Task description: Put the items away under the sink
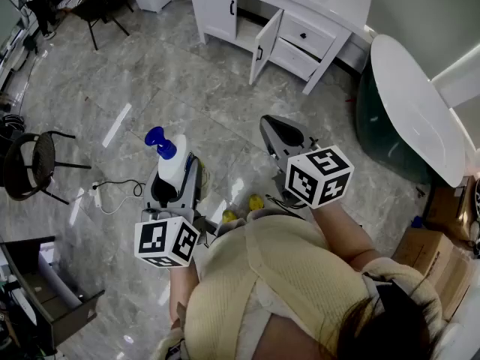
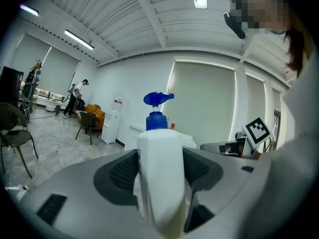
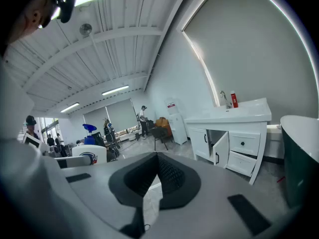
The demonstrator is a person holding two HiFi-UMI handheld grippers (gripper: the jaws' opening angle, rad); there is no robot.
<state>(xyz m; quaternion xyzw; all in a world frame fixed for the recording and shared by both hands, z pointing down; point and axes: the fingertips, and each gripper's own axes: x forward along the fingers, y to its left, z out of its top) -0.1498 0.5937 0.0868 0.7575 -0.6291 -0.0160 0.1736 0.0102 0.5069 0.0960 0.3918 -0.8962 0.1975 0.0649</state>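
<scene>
Well away from the sink cabinet, the person stands on the grey marbled floor with both grippers held out in front. The left gripper has its jaws spread wide and clamped on a white spray bottle with a blue trigger top; the bottle stands upright between the pads. The right gripper holds nothing, and its jaws are brought together at the tips. Ahead, the white cabinet has one door swung open, and a dark-sided tub sits just to its right.
</scene>
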